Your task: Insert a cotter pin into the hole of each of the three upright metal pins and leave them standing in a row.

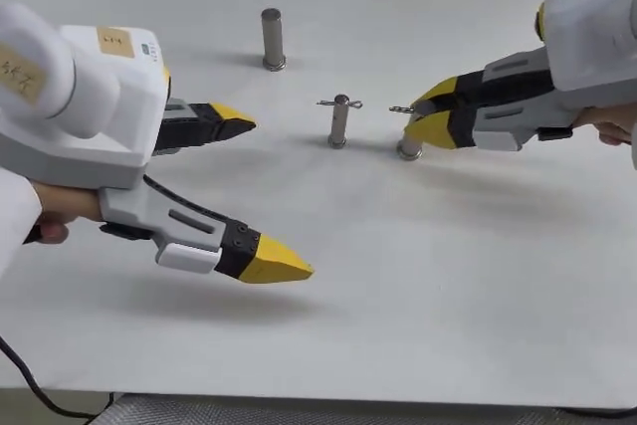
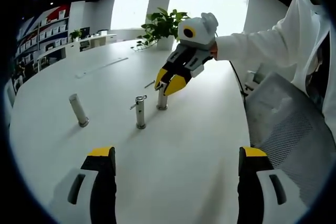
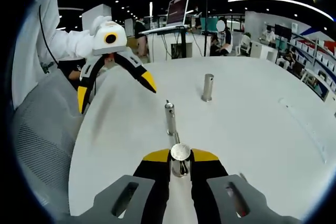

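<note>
Yellow-tipped left tongs (image 1: 282, 196) gape wide; right tongs (image 1: 413, 122) clamp metal pin (image 1: 408, 149); tan label (image 1: 115, 42) writing unreadable.

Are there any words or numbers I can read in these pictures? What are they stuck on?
No text here is clear enough to read.
Tan sticker on the left gripper: tiny marks, too small to read.
Second tan sticker on its rounded end: handwriting, too blurred to read.
Monitor in the background: screen too small to read.
Red panel by the far shelves: too blurred to read.
</note>
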The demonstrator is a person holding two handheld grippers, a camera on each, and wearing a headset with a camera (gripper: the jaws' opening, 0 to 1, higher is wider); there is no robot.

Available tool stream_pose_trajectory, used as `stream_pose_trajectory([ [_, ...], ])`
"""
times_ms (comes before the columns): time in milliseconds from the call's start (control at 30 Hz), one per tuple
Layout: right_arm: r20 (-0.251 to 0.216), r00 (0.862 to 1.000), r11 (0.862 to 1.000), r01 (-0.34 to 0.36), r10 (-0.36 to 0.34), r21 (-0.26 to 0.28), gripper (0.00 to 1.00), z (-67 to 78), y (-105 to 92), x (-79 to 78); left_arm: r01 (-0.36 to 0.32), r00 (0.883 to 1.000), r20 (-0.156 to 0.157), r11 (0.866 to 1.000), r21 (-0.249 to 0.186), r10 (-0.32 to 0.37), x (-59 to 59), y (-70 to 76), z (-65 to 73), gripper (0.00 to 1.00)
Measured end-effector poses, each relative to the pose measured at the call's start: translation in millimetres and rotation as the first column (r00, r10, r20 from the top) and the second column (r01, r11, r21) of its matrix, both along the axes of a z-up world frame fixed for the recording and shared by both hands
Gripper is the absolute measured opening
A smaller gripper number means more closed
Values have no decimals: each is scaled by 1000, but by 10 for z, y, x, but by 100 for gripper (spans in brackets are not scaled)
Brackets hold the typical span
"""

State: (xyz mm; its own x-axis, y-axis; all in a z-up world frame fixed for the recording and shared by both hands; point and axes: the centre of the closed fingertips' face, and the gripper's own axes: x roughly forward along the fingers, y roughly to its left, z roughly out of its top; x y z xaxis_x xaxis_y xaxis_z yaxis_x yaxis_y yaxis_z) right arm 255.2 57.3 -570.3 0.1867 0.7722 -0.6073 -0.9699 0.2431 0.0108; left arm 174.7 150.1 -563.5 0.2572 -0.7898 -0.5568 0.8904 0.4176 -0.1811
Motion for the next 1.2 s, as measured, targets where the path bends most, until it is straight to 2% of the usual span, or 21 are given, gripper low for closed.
stream_pose_trajectory([
  [67,10,1000,1000,-4,4,-3,9,3,7,-7,-8,1000,3,1000,-2,8,13,11,13,98],
  [167,-1,1000,996,23,-23,81,15,147,75,9,-28,1000,-6,999,-20,28,37,27,56,97],
  [300,9,999,995,36,-37,95,19,262,71,-28,-47,999,17,998,-35,48,97,57,141,97],
  [467,8,999,994,46,-47,98,34,337,45,-185,-69,997,34,996,-58,71,177,91,248,97],
  [533,-22,996,991,86,-84,104,43,346,10,-219,-74,996,39,995,-64,77,195,96,276,97],
  [600,-29,994,988,111,-109,110,52,367,-45,-279,-80,995,45,994,-68,83,212,98,299,97],
  [633,-88,985,983,158,-150,93,55,337,-113,-332,-85,995,49,994,-72,89,224,97,317,97],
  [667,-110,980,982,175,-167,75,61,324,-149,-369,-88,994,51,993,-74,92,232,97,327,97],
  [700,-102,980,981,181,-173,68,67,325,-174,-388,-91,994,53,993,-77,96,240,96,338,98],
  [733,-73,981,980,186,-182,67,75,333,-211,-415,-96,993,56,992,-83,100,253,95,354,98],
  [767,-79,976,976,207,-202,65,80,334,-242,-432,-98,993,57,991,-87,103,262,94,365,98],
  [800,-113,967,969,238,-230,70,83,330,-285,-462,-104,992,56,990,-94,109,275,93,379,98],
  [833,-126,962,964,254,-243,78,87,332,-313,-472,-106,992,56,990,-96,112,284,94,385,98],
  [967,-140,950,954,291,-278,76,91,336,-417,-539,-121,990,65,987,-104,128,345,103,421,99],
  [1000,-150,946,950,301,-288,78,92,348,-432,-582,-147,984,81,982,-122,158,428,113,462,99],
  [1067,-147,944,947,310,-297,81,94,358,-450,-609,-194,974,86,970,-149,208,538,130,500,99],
  [1167,-157,933,936,341,-324,90,97,375,-484,-631,-263,952,102,942,-209,288,749,163,608,99],
  [1200,-158,930,933,348,-331,93,97,385,-492,-647,-294,940,107,926,-237,325,850,184,662,99],
])
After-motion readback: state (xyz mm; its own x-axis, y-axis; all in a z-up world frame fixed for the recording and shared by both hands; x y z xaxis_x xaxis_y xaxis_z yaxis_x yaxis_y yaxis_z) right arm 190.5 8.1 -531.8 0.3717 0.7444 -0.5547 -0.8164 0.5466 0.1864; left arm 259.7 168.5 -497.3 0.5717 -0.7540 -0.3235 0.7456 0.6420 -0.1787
